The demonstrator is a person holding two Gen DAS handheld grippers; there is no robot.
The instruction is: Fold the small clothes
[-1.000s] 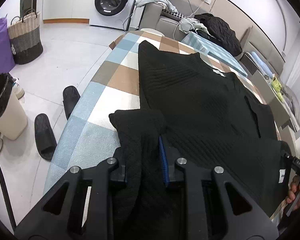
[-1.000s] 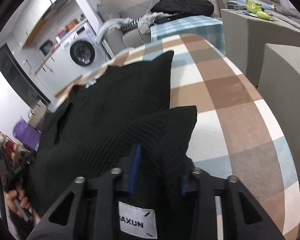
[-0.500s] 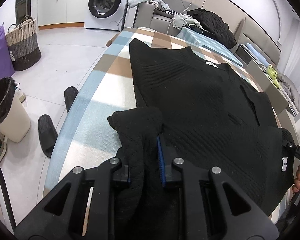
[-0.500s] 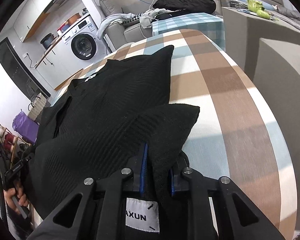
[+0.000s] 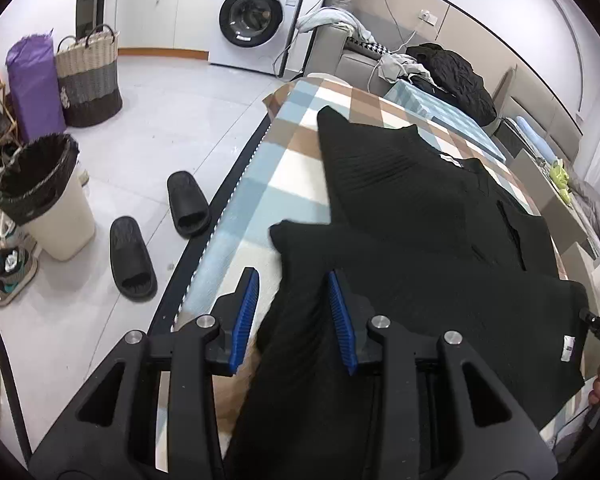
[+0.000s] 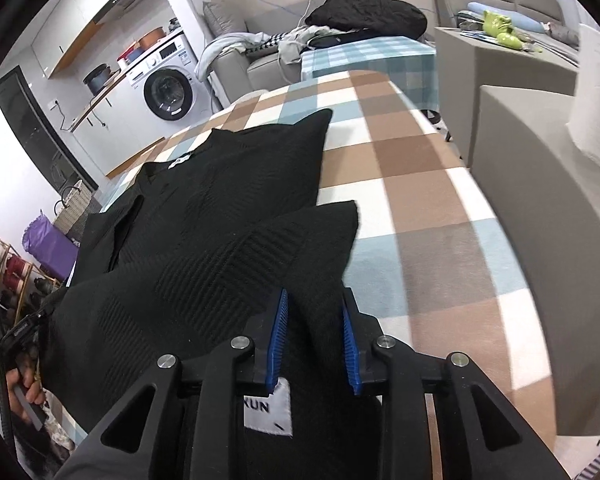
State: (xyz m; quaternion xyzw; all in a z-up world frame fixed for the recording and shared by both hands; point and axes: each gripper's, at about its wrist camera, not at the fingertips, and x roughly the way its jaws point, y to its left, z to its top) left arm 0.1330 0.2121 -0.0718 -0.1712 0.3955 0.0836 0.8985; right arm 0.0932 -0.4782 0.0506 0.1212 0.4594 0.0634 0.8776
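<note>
Our left gripper (image 5: 294, 316) has its blue pads (image 5: 245, 318) spread apart, with a bunched corner of the black knit garment (image 5: 420, 216) lying loose in the gap and touching neither pad firmly, so we judge the hold on this side released. Our right gripper (image 6: 314, 336) also shows daylight between its pads (image 6: 278, 340); the fabric fold runs between them without being pinched, and a white label (image 6: 268, 408) sits just under the jaws. Outward from the fingers, the garment lies spread on the checked cloth (image 6: 420, 184) covering the table, with its near hem brought over the body so that the two lower corners rest on top as pointed flaps. The far part, including the neckline and its small tag (image 5: 450, 159), is flat and uncovered. We judge the first fold laid down and just let go; what remains, as far as we can tell, is to bring in the sides or fold once more to make a compact bundle, then smooth it. On the floor to the left sit a pair of black slippers (image 5: 156, 236) and a lined bin (image 5: 44, 196), well apart from the work.
</note>
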